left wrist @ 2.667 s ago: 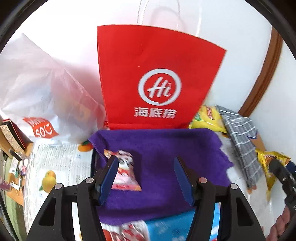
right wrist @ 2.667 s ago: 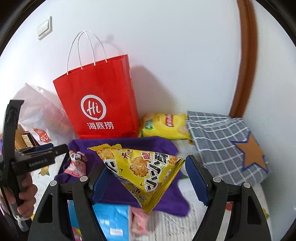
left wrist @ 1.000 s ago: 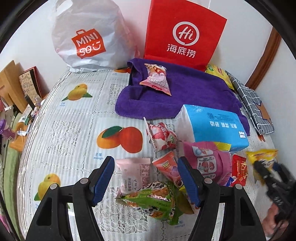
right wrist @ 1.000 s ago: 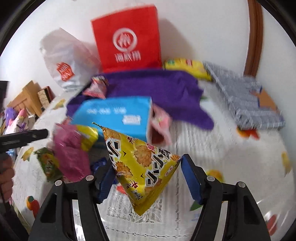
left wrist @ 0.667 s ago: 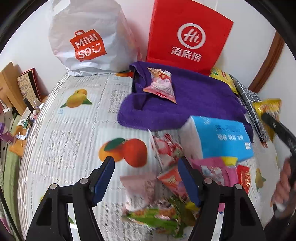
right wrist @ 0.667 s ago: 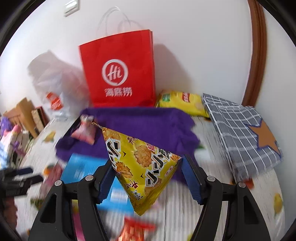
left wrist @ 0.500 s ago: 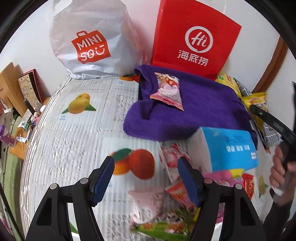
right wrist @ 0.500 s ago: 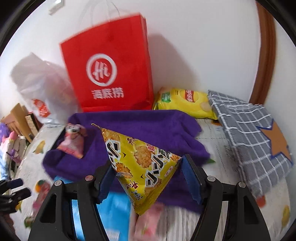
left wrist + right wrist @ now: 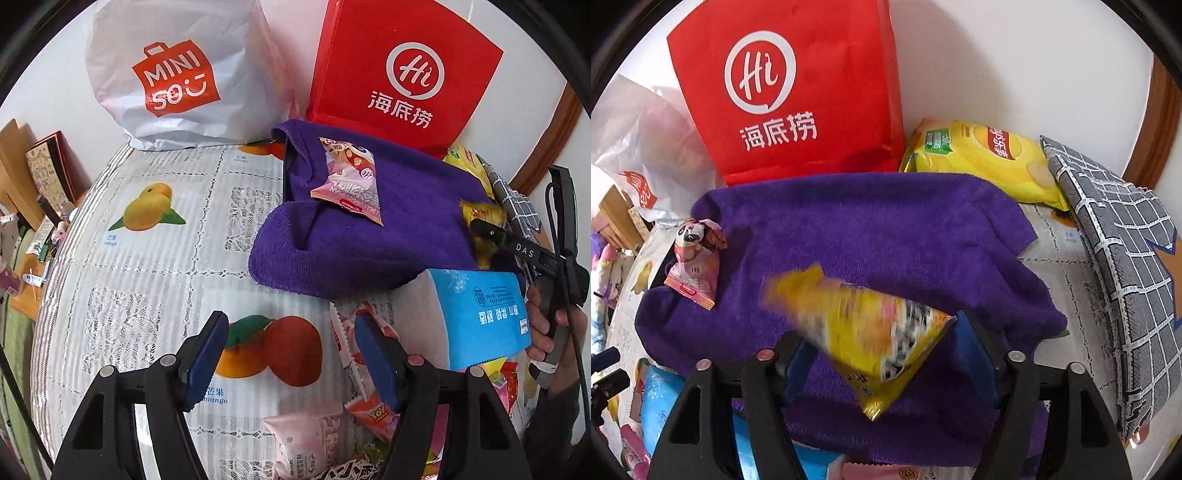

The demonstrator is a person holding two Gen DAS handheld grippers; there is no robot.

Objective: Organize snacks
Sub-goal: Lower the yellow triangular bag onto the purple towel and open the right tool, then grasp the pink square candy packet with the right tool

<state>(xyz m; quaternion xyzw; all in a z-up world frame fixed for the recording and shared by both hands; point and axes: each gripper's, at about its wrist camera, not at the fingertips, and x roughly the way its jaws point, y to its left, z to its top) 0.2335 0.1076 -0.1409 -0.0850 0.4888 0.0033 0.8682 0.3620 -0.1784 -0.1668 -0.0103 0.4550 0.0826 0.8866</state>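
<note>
the right gripper [image 9: 882,354] is over the purple towel [image 9: 886,229] with its blue pads spread wide. the yellow triangle snack bag [image 9: 864,328] sits between them, heavily blurred; its right corner is up against the right pad, and there's a gap on the left side, so honestly i can't tell if it's actually gripped or loose.

the left gripper [image 9: 291,354] has its jaws wide open with nothing in them, hovering above the fruit-print tablecloth [image 9: 147,266], right over the printed oranges. its right pad overlaps a red-and-white snack packet [image 9: 351,347] in the view, can't tell if it's touching.

on the towel's left part there's a pink snack packet [image 9: 349,184] with a cartoon face, lying flat. a blue tissue pack [image 9: 476,317] sits at the towel's near edge, and around it are more snacks: a pale pink packet [image 9: 306,439] and an orange toy story packet [image 9: 373,413], near the left gripper.

behind the towel, against the wall, stands a red paper bag [image 9: 798,88], with a white miniso bag [image 9: 177,74] to its left. a yellow chips bag [image 9: 982,158] lies to the right of the red one, and a grey checked pouch [image 9: 1119,258] next to that.
</note>
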